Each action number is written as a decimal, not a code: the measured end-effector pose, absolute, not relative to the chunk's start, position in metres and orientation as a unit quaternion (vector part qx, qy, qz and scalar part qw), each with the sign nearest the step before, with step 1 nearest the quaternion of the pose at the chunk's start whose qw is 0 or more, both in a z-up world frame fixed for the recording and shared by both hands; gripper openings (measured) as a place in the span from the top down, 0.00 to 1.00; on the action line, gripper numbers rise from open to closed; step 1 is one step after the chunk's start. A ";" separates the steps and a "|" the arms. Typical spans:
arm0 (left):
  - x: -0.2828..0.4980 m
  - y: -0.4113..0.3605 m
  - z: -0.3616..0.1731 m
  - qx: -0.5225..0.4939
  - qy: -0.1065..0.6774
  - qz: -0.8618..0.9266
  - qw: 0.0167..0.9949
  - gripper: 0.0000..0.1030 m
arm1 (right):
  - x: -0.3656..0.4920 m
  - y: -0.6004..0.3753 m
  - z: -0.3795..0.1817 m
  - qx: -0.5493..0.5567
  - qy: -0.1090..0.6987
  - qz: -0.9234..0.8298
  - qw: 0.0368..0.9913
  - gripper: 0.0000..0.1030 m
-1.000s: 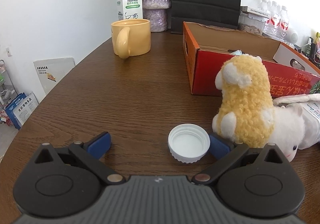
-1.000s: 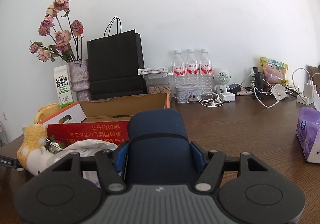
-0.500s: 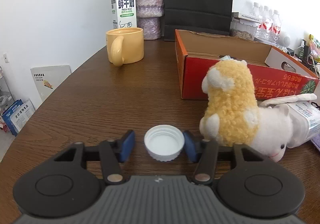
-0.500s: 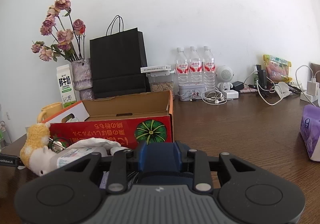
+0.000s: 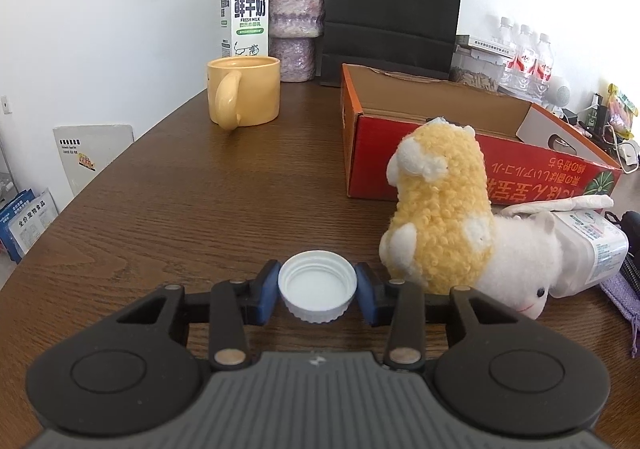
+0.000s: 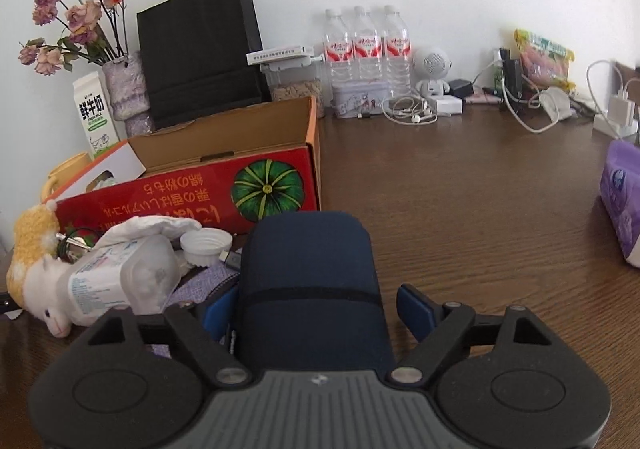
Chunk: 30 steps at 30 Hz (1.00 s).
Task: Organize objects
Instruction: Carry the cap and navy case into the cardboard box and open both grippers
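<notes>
My left gripper (image 5: 316, 291) is shut on a white bottle cap (image 5: 317, 290), open side up, just over the brown table (image 5: 180, 189). A yellow and white plush alpaca (image 5: 444, 217) lies to its right against a clear plastic bottle (image 5: 592, 245). My right gripper (image 6: 320, 313) is open, its blue pads standing apart on both sides of a dark blue case (image 6: 308, 285) that rests on the table. The same bottle (image 6: 120, 277) and plush (image 6: 32, 249) show at the left of the right wrist view. An open red cardboard box (image 5: 460, 137) stands behind them.
A yellow mug (image 5: 244, 95), a milk carton (image 5: 246, 13), a flower vase (image 5: 294, 21) and a black paper bag (image 5: 394, 5) stand at the back. Water bottles (image 6: 366, 49), cables (image 6: 412, 113) and a purple tissue pack (image 6: 622, 205) are on the right. A purple pouch (image 6: 200, 289) lies by the case.
My left gripper closed on the white cap. My right gripper opened and let go of the dark blue case, which now rests on the table.
</notes>
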<state>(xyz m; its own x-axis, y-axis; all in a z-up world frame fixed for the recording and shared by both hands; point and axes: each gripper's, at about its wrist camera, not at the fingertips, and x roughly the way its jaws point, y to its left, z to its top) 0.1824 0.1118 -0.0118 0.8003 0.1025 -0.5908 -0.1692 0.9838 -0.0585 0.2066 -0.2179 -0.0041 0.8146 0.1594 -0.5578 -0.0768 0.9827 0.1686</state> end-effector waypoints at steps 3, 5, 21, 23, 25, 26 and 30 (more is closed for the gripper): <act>0.182 0.114 -0.012 -0.059 0.307 0.072 0.947 0.60 | 0.201 -0.221 -0.004 0.078 0.287 0.073 0.952 0.38; 0.181 0.117 -0.012 -0.069 0.304 0.073 0.947 0.60 | 0.197 -0.223 -0.002 0.082 0.274 0.076 0.955 0.39; 0.166 0.095 0.048 -0.064 0.201 0.088 0.974 0.60 | 0.188 -0.205 0.046 0.058 0.186 0.105 0.975 0.40; 0.171 0.086 0.060 -0.060 0.187 0.078 0.977 0.60 | 0.193 -0.198 0.055 0.055 0.176 0.112 0.976 0.40; 0.180 0.076 0.069 -0.056 0.177 0.065 0.980 0.60 | 0.200 -0.191 0.063 0.052 0.167 0.120 0.977 0.40; 0.185 0.072 0.073 -0.056 0.174 0.060 0.981 0.60 | 0.204 -0.186 0.068 0.050 0.162 0.124 0.978 0.40; 0.210 0.052 0.081 -0.059 0.167 0.041 0.983 0.60 | 0.226 -0.168 0.082 0.040 0.150 0.133 0.979 0.40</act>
<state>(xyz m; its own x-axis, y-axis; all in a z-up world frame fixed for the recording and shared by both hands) 0.2101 0.0518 0.0811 0.9408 0.0608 -0.3334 -0.1001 0.9898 -0.1018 0.2257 -0.1685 0.0818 0.9195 0.2723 -0.2835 -0.2485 0.9615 0.1175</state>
